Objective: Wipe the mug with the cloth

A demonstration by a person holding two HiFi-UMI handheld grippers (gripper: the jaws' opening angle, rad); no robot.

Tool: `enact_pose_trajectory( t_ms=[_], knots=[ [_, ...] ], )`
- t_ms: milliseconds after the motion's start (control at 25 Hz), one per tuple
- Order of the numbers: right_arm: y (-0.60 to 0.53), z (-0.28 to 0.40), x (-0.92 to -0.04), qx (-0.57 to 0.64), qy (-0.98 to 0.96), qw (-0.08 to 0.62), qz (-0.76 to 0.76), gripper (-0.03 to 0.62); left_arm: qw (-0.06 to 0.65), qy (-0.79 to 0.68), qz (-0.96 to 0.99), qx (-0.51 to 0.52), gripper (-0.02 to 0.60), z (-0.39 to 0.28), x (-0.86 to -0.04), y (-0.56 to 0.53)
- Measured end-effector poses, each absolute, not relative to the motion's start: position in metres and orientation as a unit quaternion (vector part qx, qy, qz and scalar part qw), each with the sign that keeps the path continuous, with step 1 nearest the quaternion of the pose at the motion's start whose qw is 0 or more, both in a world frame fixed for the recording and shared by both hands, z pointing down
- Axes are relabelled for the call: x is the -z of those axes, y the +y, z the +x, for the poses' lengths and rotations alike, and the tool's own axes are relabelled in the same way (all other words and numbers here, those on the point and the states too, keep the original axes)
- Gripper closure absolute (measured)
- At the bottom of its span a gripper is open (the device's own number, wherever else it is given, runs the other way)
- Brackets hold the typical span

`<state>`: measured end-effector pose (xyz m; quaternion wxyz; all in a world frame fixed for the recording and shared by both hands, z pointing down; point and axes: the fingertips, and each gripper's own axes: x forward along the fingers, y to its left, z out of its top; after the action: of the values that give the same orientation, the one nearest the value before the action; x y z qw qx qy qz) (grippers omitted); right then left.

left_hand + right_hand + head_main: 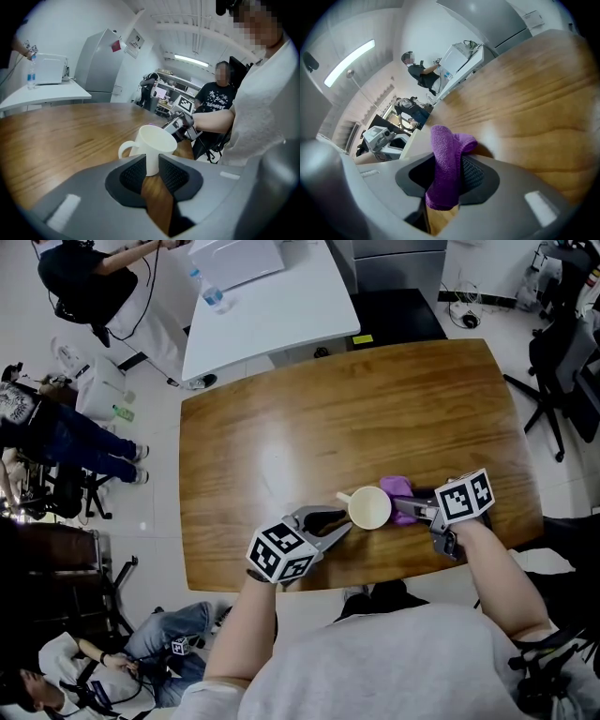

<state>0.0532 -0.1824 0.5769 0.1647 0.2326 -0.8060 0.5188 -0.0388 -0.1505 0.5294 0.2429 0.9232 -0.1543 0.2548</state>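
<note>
Close to near edge of table (281, 418), mug (369, 508), cloth (397, 487); open wood beyond.

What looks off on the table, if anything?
Nothing stands out. The mug stands upright on the table, with no spill or damage visible, held low between the left tool's pads. The right tool grips the purple cloth beside it.

- Two surfaces are showing: the wooden surface (309, 418) and the white surface (272, 306).
- One mug (369, 507) is standing.
- One cloth (397, 487) is showing.
- Two claws are showing: the left claw (333, 523) and the right claw (401, 506).
- One bottle (212, 296) is standing.
- Three other people (84, 277) (47, 427) (103, 662) are showing.
</note>
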Motion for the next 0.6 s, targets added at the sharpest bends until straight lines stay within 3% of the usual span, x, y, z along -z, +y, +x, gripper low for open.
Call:
enact_pose_trajectory(
  t_ms=[240, 600],
  knots=[
    [-0.186, 0.049, -0.575, -0.503, -0.813, 0.177, 0.233, 0.461, 0.243, -0.138, 0.924, -0.26, 0.526, -0.034, -0.528, -0.14],
    [-0.198, 0.056, -0.574, -0.506, -0.809, 0.156, 0.254, 0.461, 0.245, -0.13, 0.922, -0.272, 0.503, -0.031, -0.537, -0.126]
  ],
)
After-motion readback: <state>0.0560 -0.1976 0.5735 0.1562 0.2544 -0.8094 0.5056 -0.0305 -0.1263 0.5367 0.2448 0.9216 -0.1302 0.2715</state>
